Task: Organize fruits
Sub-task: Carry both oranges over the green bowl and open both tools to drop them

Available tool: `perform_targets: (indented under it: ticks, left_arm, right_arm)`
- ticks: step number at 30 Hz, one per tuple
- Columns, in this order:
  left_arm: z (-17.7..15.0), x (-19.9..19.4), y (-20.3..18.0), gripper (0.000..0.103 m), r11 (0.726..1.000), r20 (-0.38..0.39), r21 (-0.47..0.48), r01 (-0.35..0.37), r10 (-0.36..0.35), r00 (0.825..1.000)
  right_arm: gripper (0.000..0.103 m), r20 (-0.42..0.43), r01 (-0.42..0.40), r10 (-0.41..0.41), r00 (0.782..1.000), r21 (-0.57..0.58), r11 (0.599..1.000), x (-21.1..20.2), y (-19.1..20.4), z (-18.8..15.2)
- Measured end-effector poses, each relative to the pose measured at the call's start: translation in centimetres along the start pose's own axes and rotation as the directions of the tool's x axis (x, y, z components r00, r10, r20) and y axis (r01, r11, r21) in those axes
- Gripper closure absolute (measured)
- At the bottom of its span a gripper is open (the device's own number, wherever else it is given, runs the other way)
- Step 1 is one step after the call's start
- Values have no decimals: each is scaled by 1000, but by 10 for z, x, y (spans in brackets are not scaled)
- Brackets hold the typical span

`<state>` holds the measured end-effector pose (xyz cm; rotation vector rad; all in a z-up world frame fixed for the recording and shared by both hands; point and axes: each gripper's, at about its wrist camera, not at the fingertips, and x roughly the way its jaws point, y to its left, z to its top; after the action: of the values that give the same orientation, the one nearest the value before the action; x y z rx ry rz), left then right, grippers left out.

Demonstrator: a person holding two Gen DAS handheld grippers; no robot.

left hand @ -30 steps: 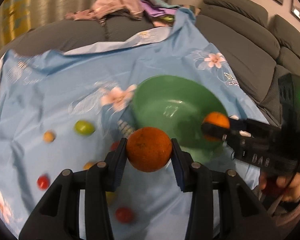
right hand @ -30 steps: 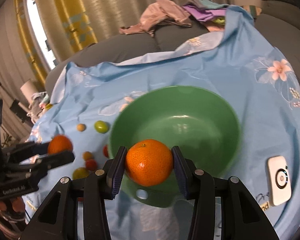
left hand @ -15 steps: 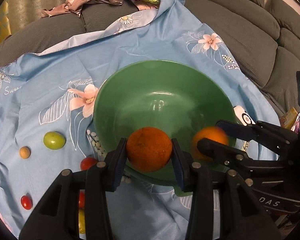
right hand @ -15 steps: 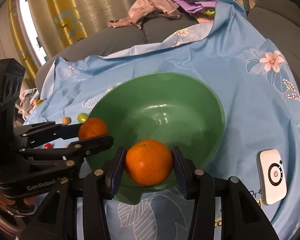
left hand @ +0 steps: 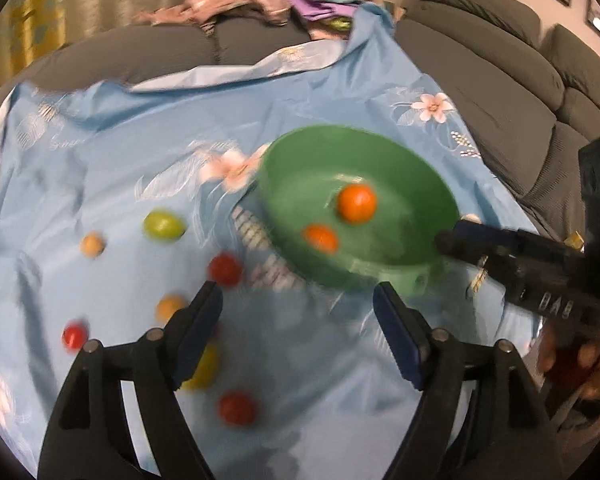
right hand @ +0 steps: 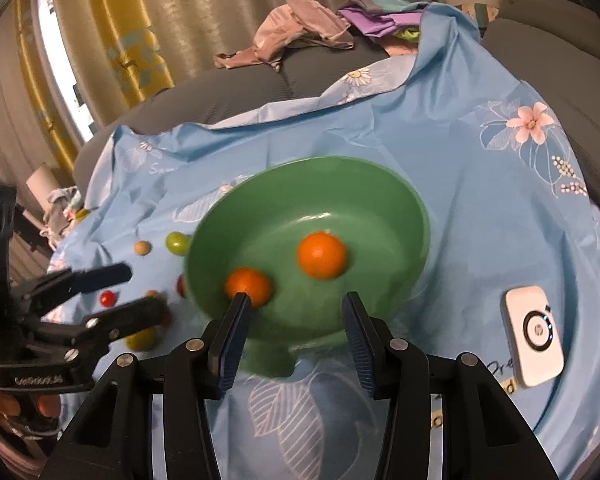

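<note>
Both oranges (right hand: 321, 255) lie in the green bowl (right hand: 404, 200) mid-cloth; the left gripper (left hand: 298, 312), its jaws just opened, and the right gripper (right hand: 292, 320) gape empty. Clipping the rim could tip the bowl.

A green bowl (right hand: 404, 208) holds two orange tangerines (right hand: 321, 255). The cloth (right hand: 440, 128) beneath is light blue, printed with pink-and-white flowers and pale leaf outlines. Scattered on it lie a lime-green fruit (left hand: 163, 225), small red fruits (left hand: 225, 269), a tan one (left hand: 93, 244) and a yellow one (left hand: 204, 368). The sofa (left hand: 500, 92) is dark grey; the curtains (right hand: 112, 40) are beige with yellow panels. Each tool (right hand: 294, 340) is black with blue pads. A small device (right hand: 534, 334) is white.
</note>
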<state>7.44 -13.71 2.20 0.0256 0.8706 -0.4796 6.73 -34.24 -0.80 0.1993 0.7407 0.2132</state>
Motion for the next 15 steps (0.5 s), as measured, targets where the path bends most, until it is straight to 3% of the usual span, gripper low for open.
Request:
perform_targets:
  ticks: [8, 15]
  left_arm:
    - [-54, -37, 38, 24, 989, -46, -116, -97, 92, 995]
    - [-82, -62, 57, 19, 971, -47, -197, -138, 132, 990]
  right_arm:
    - [55, -13, -70, 70, 997, -63, 996, -9, 38, -10]
    - [55, -45, -113, 108, 993, -133, 985, -13, 73, -21]
